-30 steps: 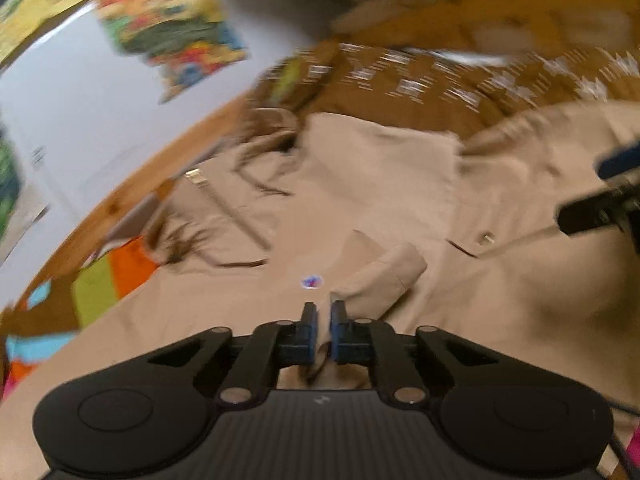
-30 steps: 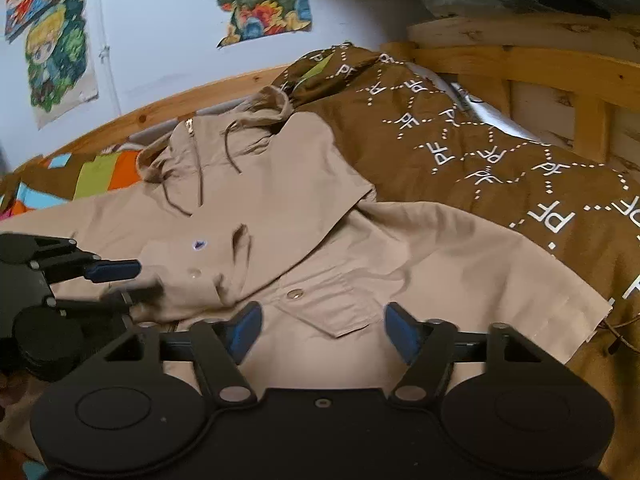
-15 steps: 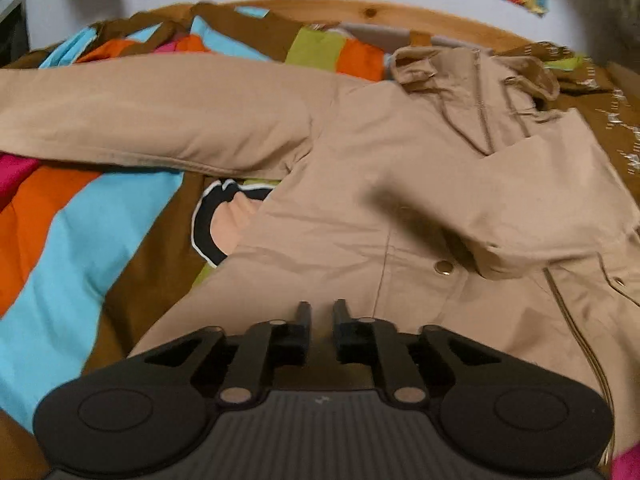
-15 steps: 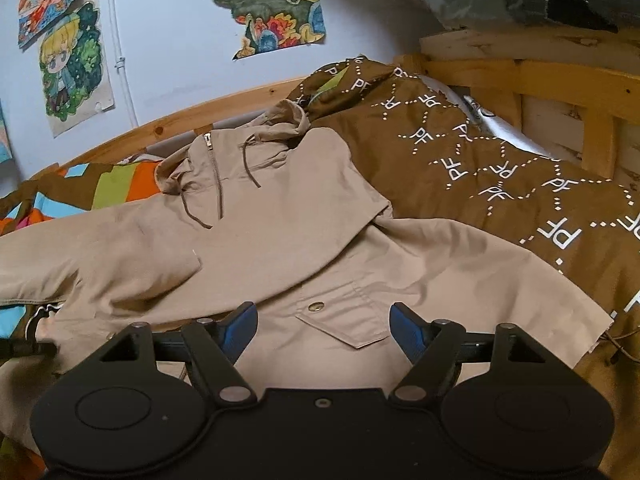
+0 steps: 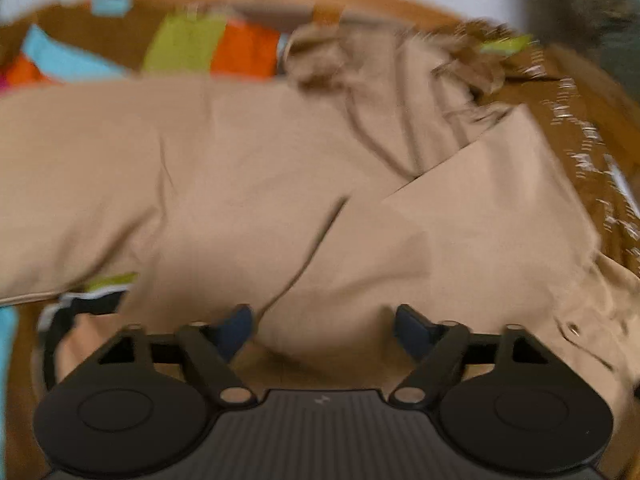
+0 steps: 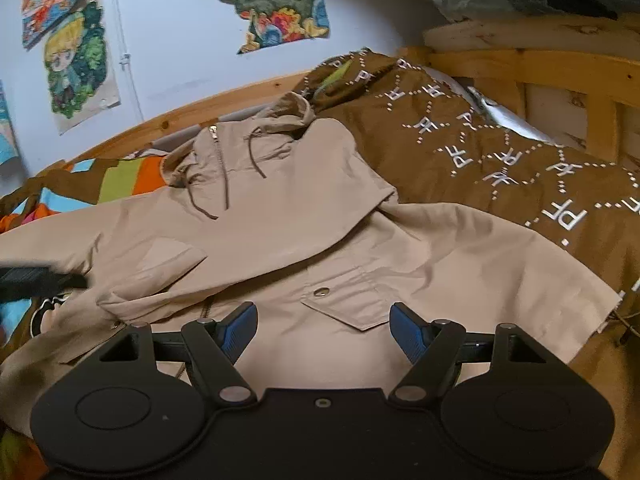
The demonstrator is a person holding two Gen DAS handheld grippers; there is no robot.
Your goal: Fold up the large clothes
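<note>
A large tan hooded jacket [image 6: 280, 240] lies spread on the bed, hood toward the wall, one sleeve folded across its chest. It also fills the blurred left wrist view [image 5: 260, 184]. My left gripper [image 5: 322, 326] is open and empty, low over the jacket's front near the folded sleeve's edge. It shows as a dark blur at the left edge of the right wrist view [image 6: 40, 280]. My right gripper [image 6: 322, 328] is open and empty, above the jacket's lower hem by a snap pocket [image 6: 344, 296].
A brown patterned blanket [image 6: 500, 168] lies to the right of the jacket. A striped colourful bedsheet [image 6: 120, 180] shows at the left. A wooden bed frame [image 6: 540, 60] and a wall with posters [image 6: 272, 0] close off the far side.
My left gripper has opened from shut and swung back over the jacket's middle. The right gripper has stayed open and shifted slightly toward the jacket.
</note>
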